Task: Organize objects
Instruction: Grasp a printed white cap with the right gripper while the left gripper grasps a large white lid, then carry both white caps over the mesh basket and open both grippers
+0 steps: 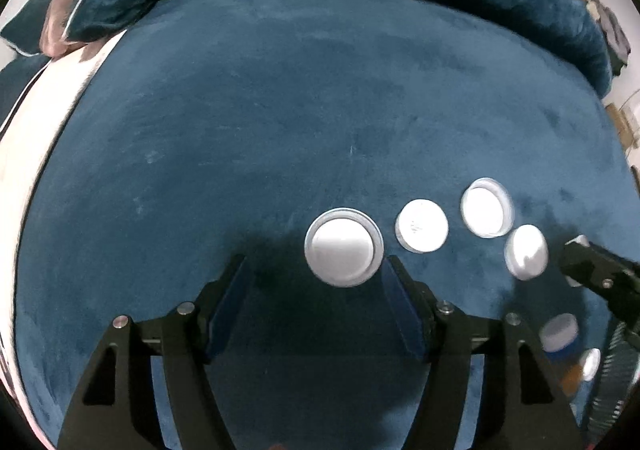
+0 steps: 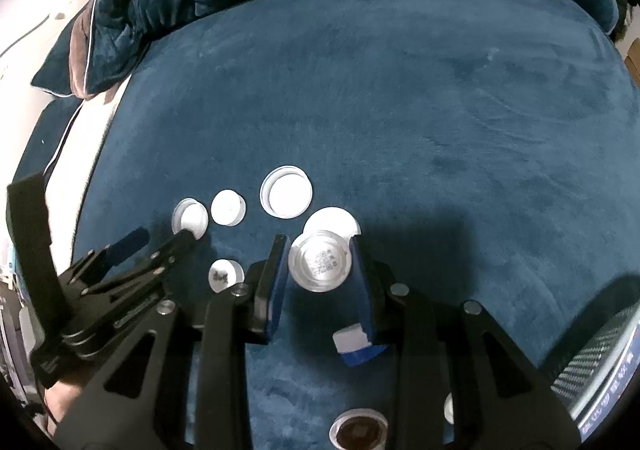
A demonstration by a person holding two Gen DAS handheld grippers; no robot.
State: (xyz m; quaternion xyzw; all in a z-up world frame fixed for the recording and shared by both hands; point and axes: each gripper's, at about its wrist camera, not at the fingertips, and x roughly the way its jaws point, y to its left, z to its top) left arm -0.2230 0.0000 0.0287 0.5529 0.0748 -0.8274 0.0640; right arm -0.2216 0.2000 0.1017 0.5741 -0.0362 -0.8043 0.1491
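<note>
Between the right gripper (image 2: 320,270) fingers sits a small jar (image 2: 320,267), clamped at three and nine o'clock. Looks light, slick; grip its sides. Left gripper (image 1: 316,278) open, empty.

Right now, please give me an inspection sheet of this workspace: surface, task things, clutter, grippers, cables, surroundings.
Surface: blue velvet cover, bare beyond the lids.
Job's things: white lids in a rough row; rimmed lid nearest the left gripper, flat lid, second rimmed lid, fourth lid; small jar.
Clutter: open container with dark contents; another small container.
Grippers: left gripper open, nothing between its fingers; right gripper shut on the small jar.
Cables: nothing seen.
Surroundings: blue pillows behind; white wall at left.
</note>
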